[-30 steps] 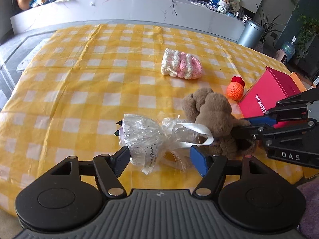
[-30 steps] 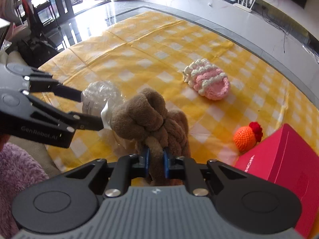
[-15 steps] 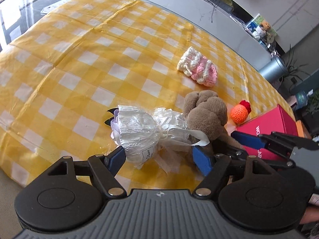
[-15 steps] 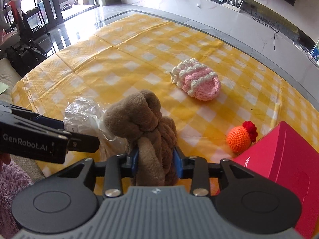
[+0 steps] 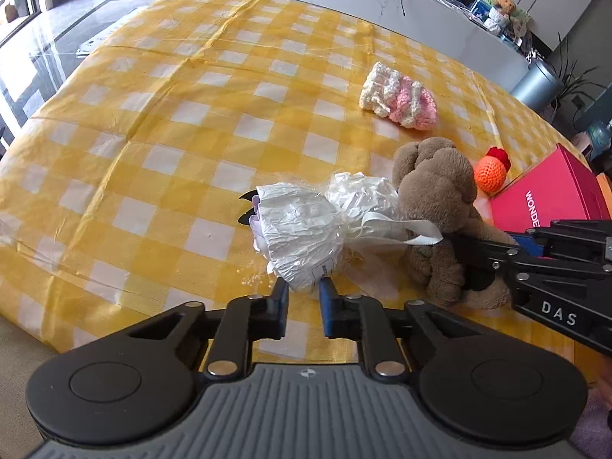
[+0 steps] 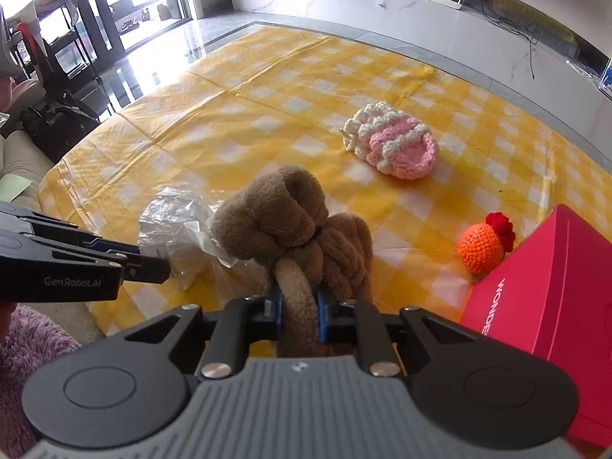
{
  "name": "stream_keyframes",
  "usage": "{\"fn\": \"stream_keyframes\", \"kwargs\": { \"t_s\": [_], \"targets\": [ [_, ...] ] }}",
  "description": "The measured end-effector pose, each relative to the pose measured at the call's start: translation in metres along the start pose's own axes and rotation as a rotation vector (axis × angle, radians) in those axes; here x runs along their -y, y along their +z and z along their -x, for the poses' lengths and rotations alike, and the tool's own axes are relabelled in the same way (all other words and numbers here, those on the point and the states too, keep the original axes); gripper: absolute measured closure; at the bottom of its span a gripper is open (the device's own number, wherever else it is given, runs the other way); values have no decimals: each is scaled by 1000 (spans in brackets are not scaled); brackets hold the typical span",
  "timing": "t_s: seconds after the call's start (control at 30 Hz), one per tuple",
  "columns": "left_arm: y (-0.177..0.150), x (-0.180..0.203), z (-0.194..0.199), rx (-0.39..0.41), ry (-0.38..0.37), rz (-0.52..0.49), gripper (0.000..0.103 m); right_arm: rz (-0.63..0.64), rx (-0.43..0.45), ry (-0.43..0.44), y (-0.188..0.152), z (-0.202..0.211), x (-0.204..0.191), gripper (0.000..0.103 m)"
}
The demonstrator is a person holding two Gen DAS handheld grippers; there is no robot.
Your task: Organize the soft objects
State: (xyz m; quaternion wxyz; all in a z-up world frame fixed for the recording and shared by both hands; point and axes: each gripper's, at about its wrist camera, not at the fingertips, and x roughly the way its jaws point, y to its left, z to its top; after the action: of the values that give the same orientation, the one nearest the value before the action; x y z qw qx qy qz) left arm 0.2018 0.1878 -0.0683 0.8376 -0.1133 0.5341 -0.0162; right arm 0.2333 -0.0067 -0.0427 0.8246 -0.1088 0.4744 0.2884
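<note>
A crinkled clear plastic-wrapped bundle with a white ribbon lies on the yellow checked cloth. My left gripper is shut on its near end. It also shows in the right wrist view. A brown plush toy stands just right of the bundle, and my right gripper is shut on its lower limb. The plush also shows in the left wrist view, with the right gripper's arm reaching in from the right.
A pink and white crochet pouch lies farther back. An orange crochet ball with a red top sits beside a red box at the right. The table's near edge is close below both grippers.
My left gripper has closed from wide open onto the plastic bundle's near end. My right gripper loosened half a second ago and has tightened again on the plush.
</note>
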Motion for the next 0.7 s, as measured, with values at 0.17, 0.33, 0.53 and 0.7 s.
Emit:
{"fn": "stream_keyframes", "kwargs": {
  "t_s": [0.17, 0.33, 0.53, 0.7],
  "targets": [
    [-8, 9, 15, -6, -21, -67, 102, -33, 10, 14, -13, 23, -1, 90],
    [-28, 22, 31, -33, -89, -67, 102, -87, 36, 19, -39, 53, -4, 90],
    [-56, 46, 35, -78, -208, -31, 102, -200, 63, -14, -81, 79, -1, 90],
    [-72, 65, 38, -90, -271, -71, 101, -284, 66, -76, -115, 89, 11, 90]
  ]
}}
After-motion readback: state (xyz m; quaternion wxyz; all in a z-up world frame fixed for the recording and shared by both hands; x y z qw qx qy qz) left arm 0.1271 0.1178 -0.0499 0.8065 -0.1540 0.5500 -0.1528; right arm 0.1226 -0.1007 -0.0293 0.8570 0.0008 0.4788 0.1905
